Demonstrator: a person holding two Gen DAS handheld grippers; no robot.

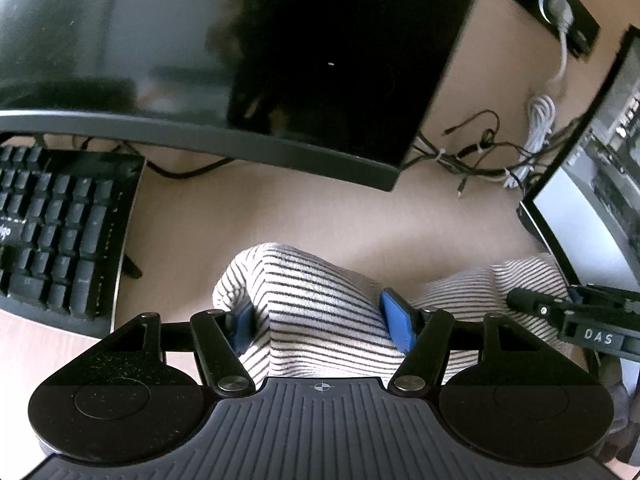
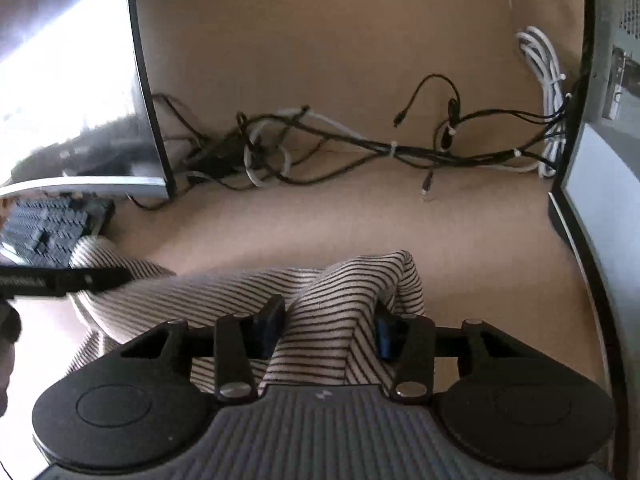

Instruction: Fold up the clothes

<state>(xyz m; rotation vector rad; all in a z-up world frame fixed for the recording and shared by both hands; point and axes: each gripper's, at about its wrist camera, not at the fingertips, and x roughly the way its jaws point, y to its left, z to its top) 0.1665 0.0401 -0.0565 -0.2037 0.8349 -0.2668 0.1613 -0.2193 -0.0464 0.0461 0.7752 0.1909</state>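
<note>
Gripping a raised fold of the striped garment [image 1: 320, 320], the left tongs [image 1: 320, 316] stand fairly wide, blue pads touching cloth on both sides. The right tongs [image 2: 330, 328] appear clamped on another bunched ridge of the same garment [image 2: 340, 312], though blur leaves the pad contact uncertain. The garment lies on the counter [image 1: 320, 216], between keyboard [image 1: 60, 232] and monitor [image 2: 580, 200]. Risks: a loose left hold may let cloth slip; a forward sweep may drag fabric into the cables [image 2: 360, 144] or keyboard.
</note>
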